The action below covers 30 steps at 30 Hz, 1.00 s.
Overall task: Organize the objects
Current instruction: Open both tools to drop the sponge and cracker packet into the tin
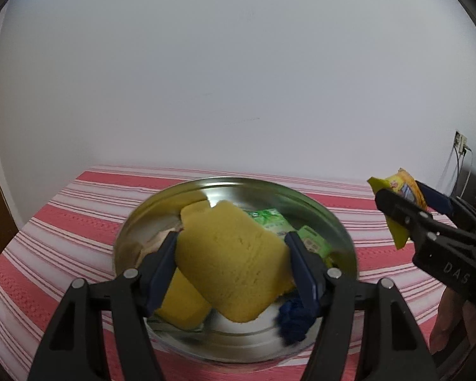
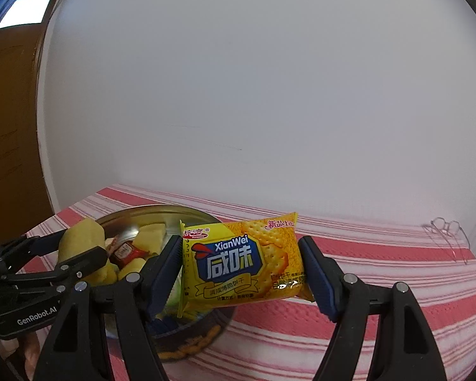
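Eyeglasses (image 2: 448, 233) right on striped cloth (image 2: 349, 311); nothing blocking claws.

wall (image 1: 238, 63): plain white | door (image 2: 12, 146): brown, possibly wooden | tablecloth (image 2: 380, 285): red-striped

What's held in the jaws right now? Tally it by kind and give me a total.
Yellow sponge: 1
Yellow cracker packet: 1
Total: 2
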Available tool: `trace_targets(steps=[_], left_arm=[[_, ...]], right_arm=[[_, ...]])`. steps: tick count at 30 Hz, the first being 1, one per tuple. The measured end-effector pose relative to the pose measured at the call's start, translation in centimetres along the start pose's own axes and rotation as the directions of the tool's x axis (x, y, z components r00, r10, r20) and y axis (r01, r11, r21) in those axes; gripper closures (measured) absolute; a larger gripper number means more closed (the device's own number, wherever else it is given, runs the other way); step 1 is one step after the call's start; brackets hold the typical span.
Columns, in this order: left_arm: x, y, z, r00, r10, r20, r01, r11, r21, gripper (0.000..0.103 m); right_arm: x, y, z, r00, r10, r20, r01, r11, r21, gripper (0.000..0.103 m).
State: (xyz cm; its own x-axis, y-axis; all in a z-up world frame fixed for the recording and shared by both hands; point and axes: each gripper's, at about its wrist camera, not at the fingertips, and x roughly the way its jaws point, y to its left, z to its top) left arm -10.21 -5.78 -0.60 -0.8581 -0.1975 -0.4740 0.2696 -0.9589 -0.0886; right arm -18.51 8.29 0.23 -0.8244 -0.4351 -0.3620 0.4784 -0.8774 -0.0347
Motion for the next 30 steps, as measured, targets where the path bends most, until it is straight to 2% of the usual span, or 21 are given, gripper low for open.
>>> trace_targets(steps=[11, 19, 30], left_arm=[[2.0, 2.9, 0.5, 0.998, 0.038, -0.055, -0.039, 0.999, -0.004, 0.036], [4.0, 4.5, 1.0, 0.993, 0.043, -0.106, -0.045, 0.999, -0.016, 0.036], [5.9, 5.5, 2.3, 0.985, 0.072, -0.158, -0.070, 0.997, 0.015, 0.036]], right_arm=[[3.1, 1.1, 0.2, 0.997, 0.063, -0.045, -0.063, 0.998, 0.013, 0.027], [6.0, 1.8, 0.3, 0.992, 0.090, -0.093, -0.090, 0.996, 0.003, 0.027], [8.3, 2.3, 1.2, 0.985, 0.106, -0.139, -0.111, 0.993, -0.027, 0.027]])
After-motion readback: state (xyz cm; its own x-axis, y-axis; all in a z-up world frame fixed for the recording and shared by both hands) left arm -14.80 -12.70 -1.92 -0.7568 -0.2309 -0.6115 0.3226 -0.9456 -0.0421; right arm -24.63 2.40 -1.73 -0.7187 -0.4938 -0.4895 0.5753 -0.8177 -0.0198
